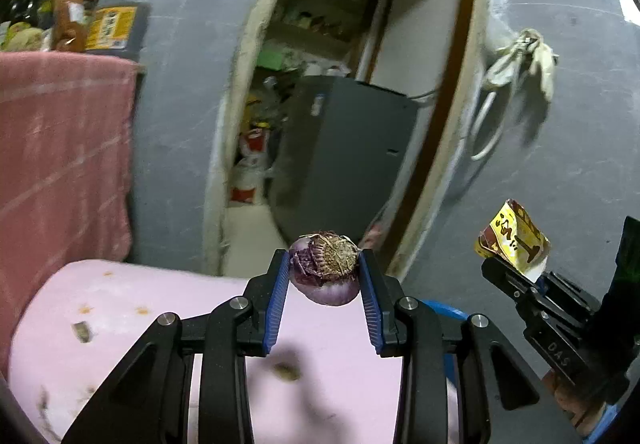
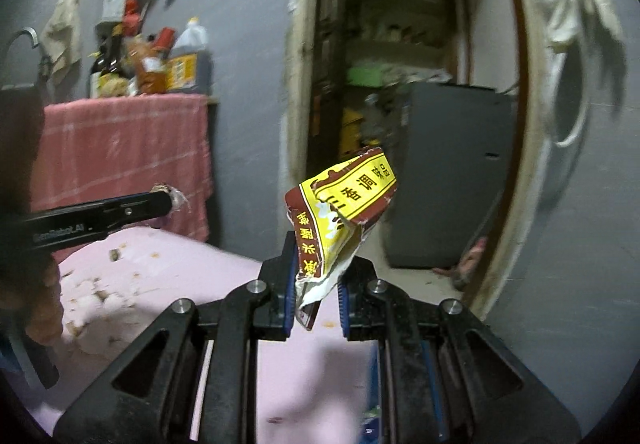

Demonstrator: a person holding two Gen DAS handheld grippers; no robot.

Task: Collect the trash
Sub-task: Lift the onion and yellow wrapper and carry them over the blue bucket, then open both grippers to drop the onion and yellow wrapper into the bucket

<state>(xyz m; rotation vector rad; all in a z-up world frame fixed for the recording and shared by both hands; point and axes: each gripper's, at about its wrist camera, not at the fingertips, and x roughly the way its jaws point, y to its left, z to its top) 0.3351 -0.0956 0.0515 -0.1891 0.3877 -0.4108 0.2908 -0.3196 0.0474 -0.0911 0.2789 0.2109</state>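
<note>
Left hand-held gripper (image 1: 325, 268) round onion end (image 1: 325, 269) — oil jug (image 1: 120, 18) dark-filled.

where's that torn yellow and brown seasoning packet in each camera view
Left wrist: the torn yellow and brown seasoning packet is at right, pinched in the right gripper.
Right wrist: the packet is centre, rising from that gripper.
Shared landmark: the grey cabinet in the doorway.

the left gripper (image 1: 324, 264) points slightly downward, its blue pads clamped on either side of a purple onion piece (image 1: 325, 268); to its right, the right gripper (image 2: 316, 284) stands alongside, jaws nearly together, pinching a torn yellow wrapper (image 2: 344, 204)
</note>
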